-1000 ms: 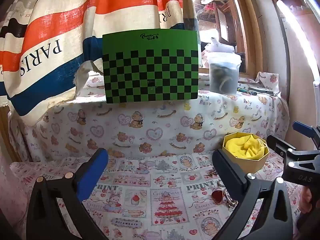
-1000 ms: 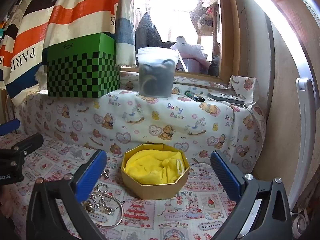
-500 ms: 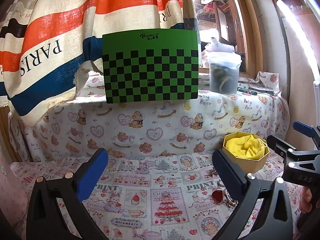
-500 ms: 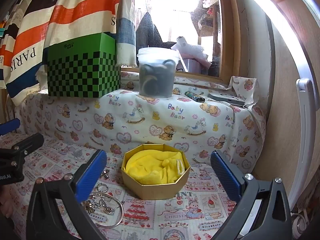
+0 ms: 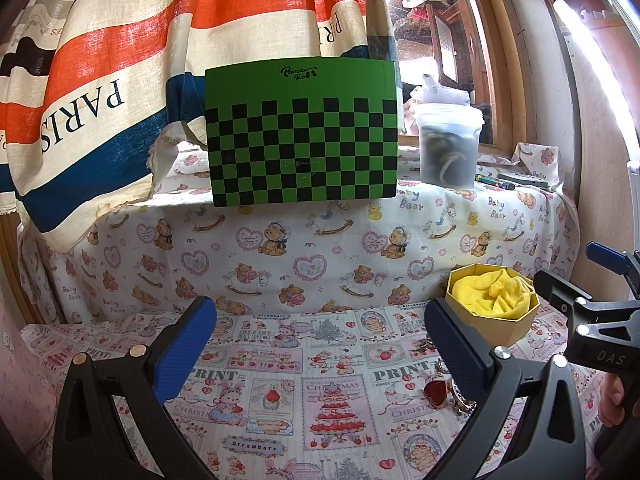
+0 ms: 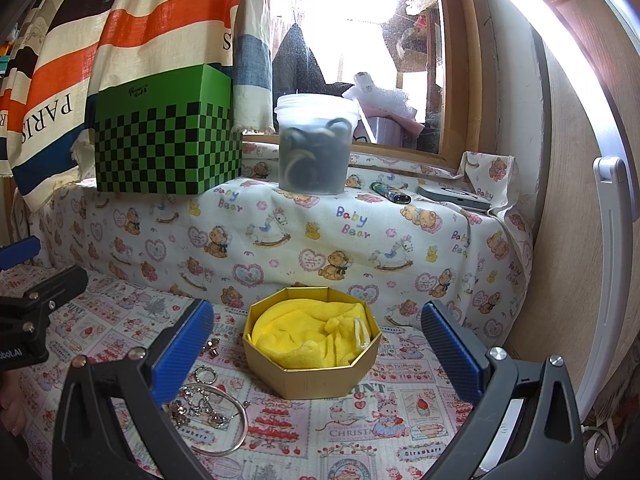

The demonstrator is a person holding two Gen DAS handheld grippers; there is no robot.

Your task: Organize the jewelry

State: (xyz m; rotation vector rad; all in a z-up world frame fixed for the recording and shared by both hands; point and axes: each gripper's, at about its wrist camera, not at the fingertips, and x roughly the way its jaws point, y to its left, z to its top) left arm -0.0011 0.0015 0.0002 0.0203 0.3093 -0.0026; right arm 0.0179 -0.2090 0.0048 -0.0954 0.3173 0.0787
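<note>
Silver bangle [image 6: 224, 428] and tangled chains [image 6: 196, 404] lie lower left, partly hidden behind the spread, empty right gripper [image 6: 316, 356]; left gripper [image 5: 320, 344] likewise released.

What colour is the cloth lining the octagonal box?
Bright yellow cloth in a gold box; clearest in the right wrist view.

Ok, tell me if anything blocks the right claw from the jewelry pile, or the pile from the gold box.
Nothing visible does. The right claw is open, the jewelry pile lies beside its left finger, and the gold box sits just right of the pile, uncovered.
</note>
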